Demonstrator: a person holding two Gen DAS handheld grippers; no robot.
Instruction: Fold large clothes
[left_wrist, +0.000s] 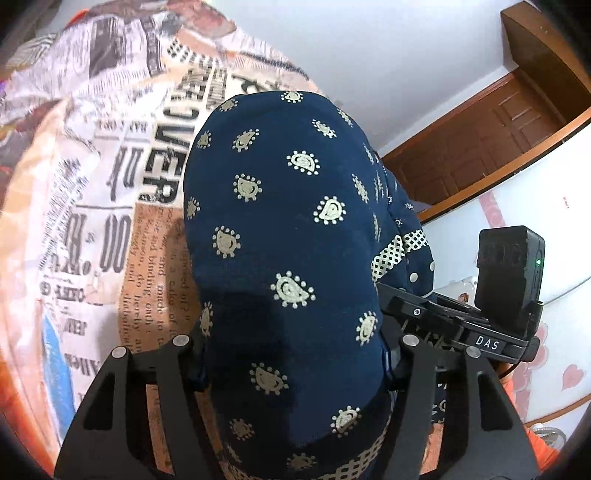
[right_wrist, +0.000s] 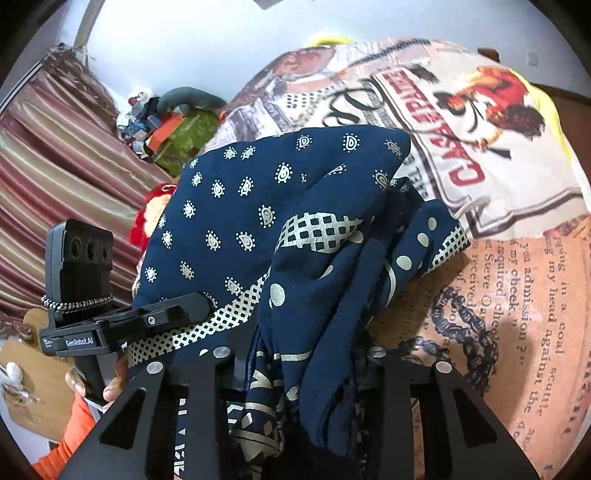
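Fingers (right_wrist: 207, 373) on navy garment (right_wrist: 236, 221); curtain (right_wrist: 55, 177) right-view only

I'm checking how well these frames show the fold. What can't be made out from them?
- Left wrist view: the left claw tips and pads are buried under the navy garment, so the contact is hidden.
- Right wrist view: the right claw tips are covered by bunched cloth in the same way.
- Both views: the garment's full shape and hem run past the bottom edge.
- The bedspread beneath the garment is mostly covered.
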